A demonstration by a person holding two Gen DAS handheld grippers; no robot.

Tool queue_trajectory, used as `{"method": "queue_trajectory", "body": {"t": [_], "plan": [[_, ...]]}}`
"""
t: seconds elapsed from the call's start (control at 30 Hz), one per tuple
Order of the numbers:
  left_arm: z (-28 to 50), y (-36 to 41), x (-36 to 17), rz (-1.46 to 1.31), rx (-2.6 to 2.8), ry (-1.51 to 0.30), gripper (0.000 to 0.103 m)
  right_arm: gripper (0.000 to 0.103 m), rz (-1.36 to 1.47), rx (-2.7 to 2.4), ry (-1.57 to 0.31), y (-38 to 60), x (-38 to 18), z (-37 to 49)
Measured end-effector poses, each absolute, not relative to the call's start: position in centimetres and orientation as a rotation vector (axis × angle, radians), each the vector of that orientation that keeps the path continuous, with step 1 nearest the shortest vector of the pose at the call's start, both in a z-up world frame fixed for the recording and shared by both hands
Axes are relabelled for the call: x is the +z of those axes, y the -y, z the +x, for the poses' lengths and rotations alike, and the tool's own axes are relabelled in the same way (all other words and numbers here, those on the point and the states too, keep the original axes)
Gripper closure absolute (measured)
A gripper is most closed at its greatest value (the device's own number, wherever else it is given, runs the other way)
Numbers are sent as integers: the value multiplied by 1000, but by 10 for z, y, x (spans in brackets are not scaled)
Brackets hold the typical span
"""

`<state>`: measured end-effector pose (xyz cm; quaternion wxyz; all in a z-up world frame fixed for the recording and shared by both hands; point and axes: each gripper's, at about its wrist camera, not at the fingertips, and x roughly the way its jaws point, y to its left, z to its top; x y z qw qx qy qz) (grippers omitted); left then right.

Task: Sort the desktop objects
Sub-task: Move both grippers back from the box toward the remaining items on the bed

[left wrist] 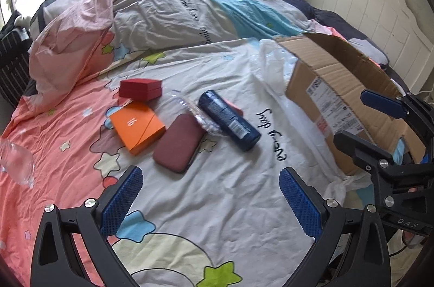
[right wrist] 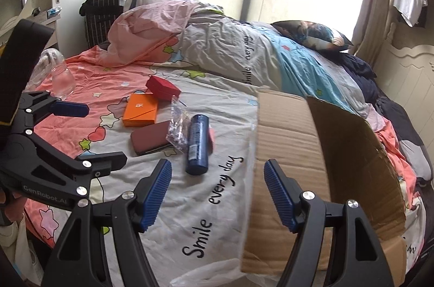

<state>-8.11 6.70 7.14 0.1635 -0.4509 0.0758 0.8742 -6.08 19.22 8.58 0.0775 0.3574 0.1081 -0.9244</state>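
On the bed sheet lie a red box (left wrist: 140,89) (right wrist: 162,87), an orange box (left wrist: 137,125) (right wrist: 141,109), a maroon case (left wrist: 179,143) (right wrist: 150,138), a clear plastic bag (left wrist: 195,113) (right wrist: 177,129) and a dark blue can (left wrist: 229,120) (right wrist: 197,144). A small pink thing (right wrist: 211,136) sits behind the can. An open cardboard box (left wrist: 339,97) (right wrist: 312,159) stands to the right. My left gripper (left wrist: 210,201) is open and empty, short of the case. My right gripper (right wrist: 218,194) is open and empty, at the box's near wall.
A clear glass jar (right wrist: 63,81) (left wrist: 16,162) stands at the left on the pink sheet. A rumpled duvet (left wrist: 162,18) and a pillow (right wrist: 312,36) lie behind. A white headboard (left wrist: 366,5) is at the right. A white plastic bag (right wrist: 211,273) lies under the box.
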Motion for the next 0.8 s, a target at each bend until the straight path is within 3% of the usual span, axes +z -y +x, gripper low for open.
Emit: {"method": "queue_trajectory", "body": {"t": [0.8], "plan": [[-122, -34, 4, -1436, 2481, -282, 0, 36, 1217, -2628, -291, -156, 34, -128]]}}
